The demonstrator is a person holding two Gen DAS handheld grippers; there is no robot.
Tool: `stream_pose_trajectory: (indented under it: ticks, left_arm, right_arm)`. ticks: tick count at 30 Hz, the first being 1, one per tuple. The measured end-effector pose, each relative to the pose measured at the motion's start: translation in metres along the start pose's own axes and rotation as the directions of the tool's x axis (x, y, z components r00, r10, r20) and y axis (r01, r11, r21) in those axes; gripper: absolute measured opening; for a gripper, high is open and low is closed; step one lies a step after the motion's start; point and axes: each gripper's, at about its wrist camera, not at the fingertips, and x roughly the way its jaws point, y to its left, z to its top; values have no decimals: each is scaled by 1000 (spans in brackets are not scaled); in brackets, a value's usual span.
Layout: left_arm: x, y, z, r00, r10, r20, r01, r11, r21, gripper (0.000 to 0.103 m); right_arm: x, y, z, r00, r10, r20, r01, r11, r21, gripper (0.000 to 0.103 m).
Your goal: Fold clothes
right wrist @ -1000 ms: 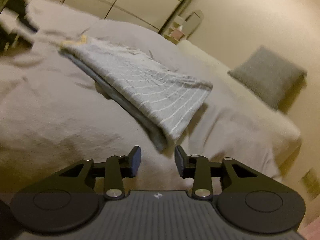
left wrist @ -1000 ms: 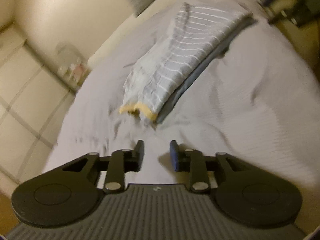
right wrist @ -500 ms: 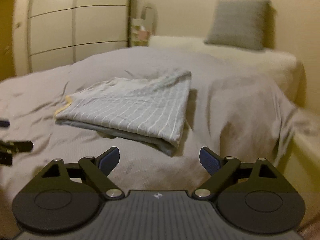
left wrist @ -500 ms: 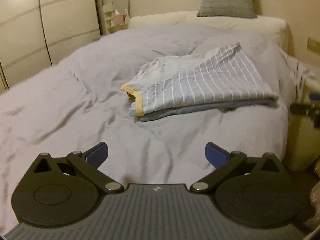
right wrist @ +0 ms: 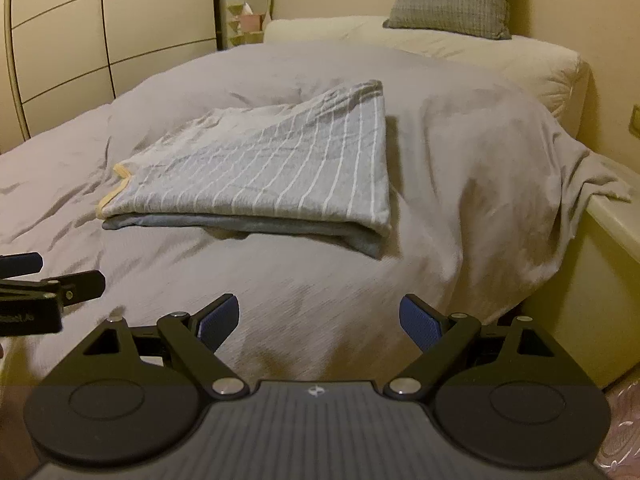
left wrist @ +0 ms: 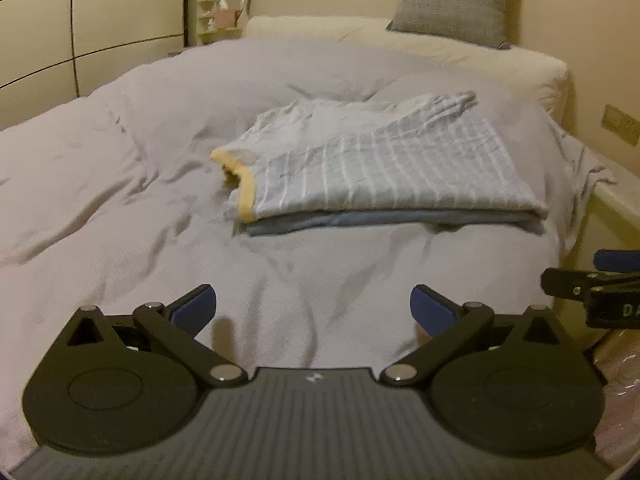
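Note:
A folded grey garment (left wrist: 384, 172) with thin white stripes and a yellow trim at its left corner lies on the pale lilac bedspread (left wrist: 120, 200); the right wrist view shows the same garment (right wrist: 272, 172) with its fold toward the right. My left gripper (left wrist: 314, 312) hovers above the bedspread short of the garment, jaws wide open and empty. My right gripper (right wrist: 320, 318) is likewise wide open with nothing between its blue pads, also short of the garment. Each gripper shows at the edge of the other's view: the right gripper (left wrist: 600, 284), the left gripper (right wrist: 40, 284).
A grey cushion (left wrist: 452, 0) leans on the wall above a cream pillow (left wrist: 420, 40) at the bed's head. A wardrobe (right wrist: 112, 32) with pale panels stands at the left, with a small shelf and mirror (right wrist: 248, 8) beside it. The bed's right edge (right wrist: 600, 240) drops off.
Both grippers opened from nearly shut to wide open. Both views rolled upright from a strong tilt and rose a little; the folded garment stayed where it lies.

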Motion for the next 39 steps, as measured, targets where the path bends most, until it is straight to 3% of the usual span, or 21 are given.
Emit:
stream_pose_trajectory:
  ticks: [9, 22, 39]
  left_arm:
    - [14, 2, -2, 998, 36, -47, -36, 999, -4, 102]
    - [22, -6, 1, 995, 86, -50, -86, 996, 10, 102]
    - [22, -16, 4, 997, 62, -43, -62, 998, 6, 102]
  right_arm:
    - [8, 12, -2, 1000, 0, -16, 0, 1000, -13, 89]
    - [15, 13, 4, 1000, 13, -6, -13, 1000, 9, 89]
    - [23, 12, 8, 1000, 0, -25, 1, 1000, 20, 89]
